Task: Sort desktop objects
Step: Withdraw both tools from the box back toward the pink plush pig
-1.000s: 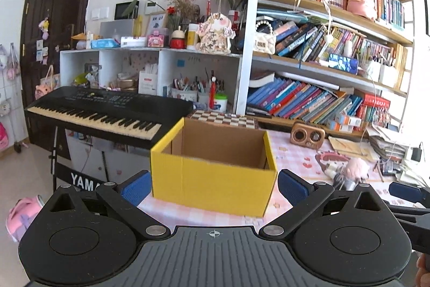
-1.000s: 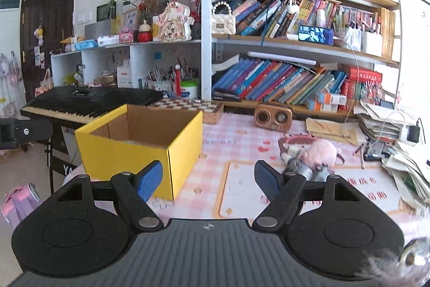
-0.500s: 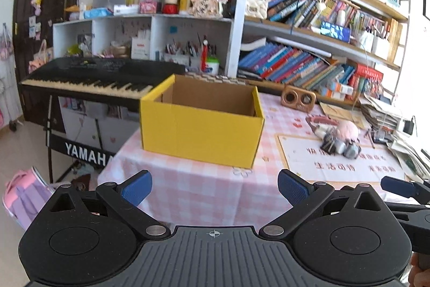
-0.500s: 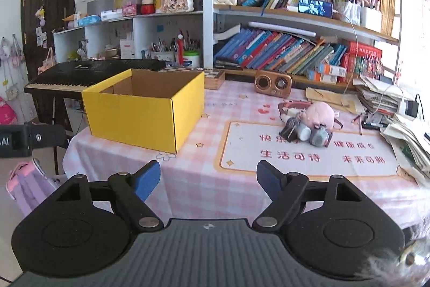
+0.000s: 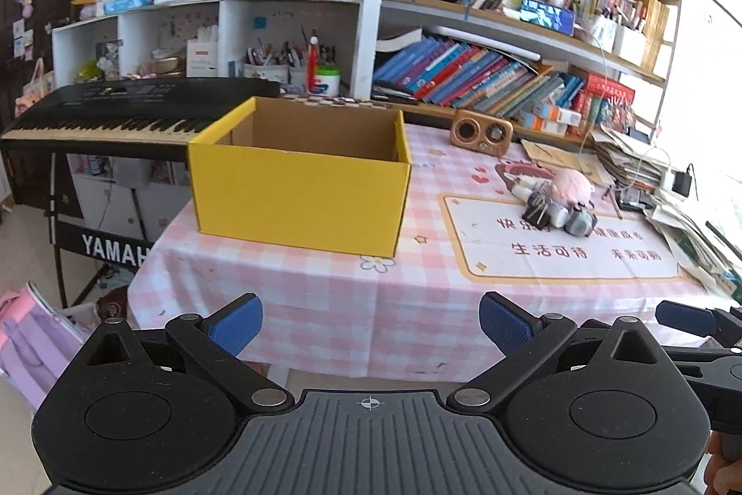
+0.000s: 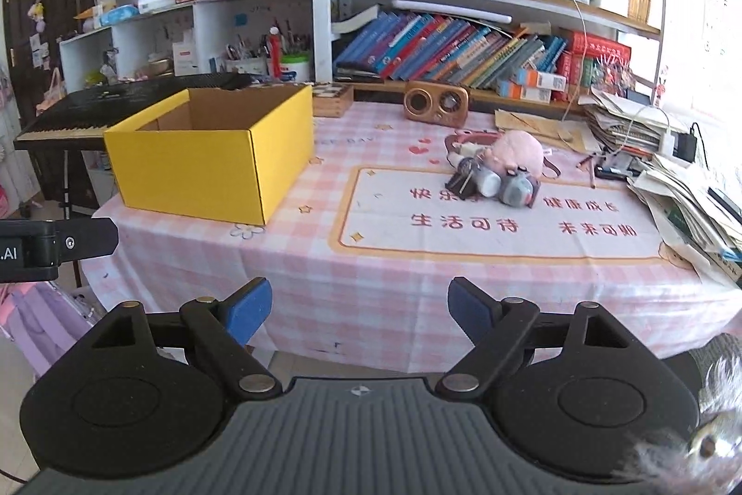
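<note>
We see the yellow box (image 5: pixel 299 189) open-topped at the table's (image 5: pixel 417 300) left end, nothing visible inside. Right of the box lies a small heap of objects (image 6: pixel 498 170) on the mat. Our left gripper (image 5: pixel 368 321) gapes wide; our right gripper (image 6: pixel 359 309) is opening, empty. Since before, both views sit lower and farther back.

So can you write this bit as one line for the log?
left gripper: open, empty | right gripper: opening, empty | yellow box: empty | pink toy: on table
</note>
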The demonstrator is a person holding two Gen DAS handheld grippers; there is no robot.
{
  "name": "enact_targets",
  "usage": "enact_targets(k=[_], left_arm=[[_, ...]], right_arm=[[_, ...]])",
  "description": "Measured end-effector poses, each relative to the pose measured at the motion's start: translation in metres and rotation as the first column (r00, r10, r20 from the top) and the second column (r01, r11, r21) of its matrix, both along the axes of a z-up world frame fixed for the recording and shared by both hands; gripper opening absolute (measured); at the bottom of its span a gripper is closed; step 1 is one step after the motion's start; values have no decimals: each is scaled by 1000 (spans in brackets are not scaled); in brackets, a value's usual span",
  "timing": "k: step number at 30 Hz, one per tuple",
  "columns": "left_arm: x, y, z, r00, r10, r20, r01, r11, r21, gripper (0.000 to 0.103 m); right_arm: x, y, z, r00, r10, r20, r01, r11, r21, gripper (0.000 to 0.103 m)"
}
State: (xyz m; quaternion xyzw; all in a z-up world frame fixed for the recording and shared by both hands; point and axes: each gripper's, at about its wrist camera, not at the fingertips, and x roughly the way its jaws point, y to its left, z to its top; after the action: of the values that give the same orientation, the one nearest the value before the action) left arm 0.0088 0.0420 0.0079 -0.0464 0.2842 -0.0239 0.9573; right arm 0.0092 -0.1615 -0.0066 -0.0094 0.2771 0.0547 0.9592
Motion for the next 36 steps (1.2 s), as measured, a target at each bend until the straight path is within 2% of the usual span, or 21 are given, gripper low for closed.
enact_targets(k=[13,21,28,36], left_arm=[[23,-17,-1,999,-31,-15,31,1000,-2,101],[49,-55,-3,991,-129,-24,129,992,-8,101],[69,-91,-7,975,-221,-41,220,975,-8,101],[94,-124,-13,961,-270,-55,270,963,-5,101]], right_arm=[[16,-19,-4,999,-31,-27,31,999,-14,85],[24,-57,-5,990,-135,-42,134,991,-19,85],[28,-91,-10,974,-220,-57,219,976,-16,85],[44,-124,-14,963,-259,-75,259,966,-9,85]])
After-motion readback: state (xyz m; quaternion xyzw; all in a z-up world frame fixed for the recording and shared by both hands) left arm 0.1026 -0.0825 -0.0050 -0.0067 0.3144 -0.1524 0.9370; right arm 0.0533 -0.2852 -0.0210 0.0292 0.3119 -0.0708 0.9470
